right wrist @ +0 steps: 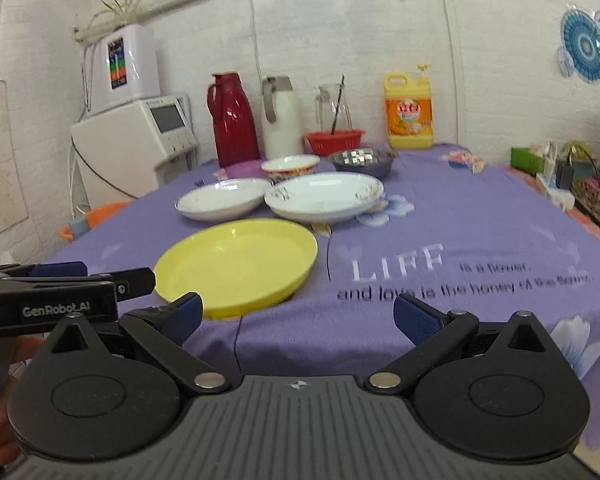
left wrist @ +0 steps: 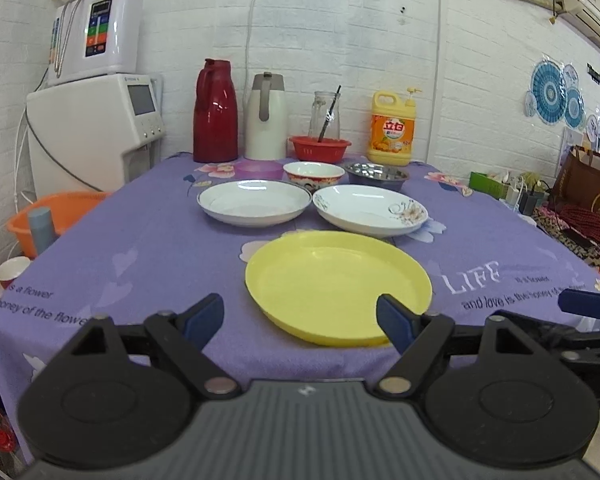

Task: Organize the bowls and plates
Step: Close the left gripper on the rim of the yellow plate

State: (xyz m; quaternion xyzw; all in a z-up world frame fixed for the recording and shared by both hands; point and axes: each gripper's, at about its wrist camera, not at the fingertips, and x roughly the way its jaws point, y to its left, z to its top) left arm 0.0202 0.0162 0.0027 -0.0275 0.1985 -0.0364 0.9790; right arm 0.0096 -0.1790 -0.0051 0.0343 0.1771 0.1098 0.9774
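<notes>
— Both spread and empty: left tongs [left wrist: 300,320], right tongs [right wrist: 296,314]. Yellow plate [left wrist: 338,286] nearest on the tabletop [left wrist: 140,248], two white plates [left wrist: 254,202] behind, bowls [left wrist: 313,174] beyond.

— Risky: thin plastic rim, likely to slip or skid if pinched shallowly.

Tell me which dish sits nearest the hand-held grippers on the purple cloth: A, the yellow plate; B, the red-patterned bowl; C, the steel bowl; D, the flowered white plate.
A: the yellow plate lies at the table's front, just beyond the open left hand-held gripper, while the flowered white plate, red-patterned bowl and steel bowl sit farther back.
</notes>
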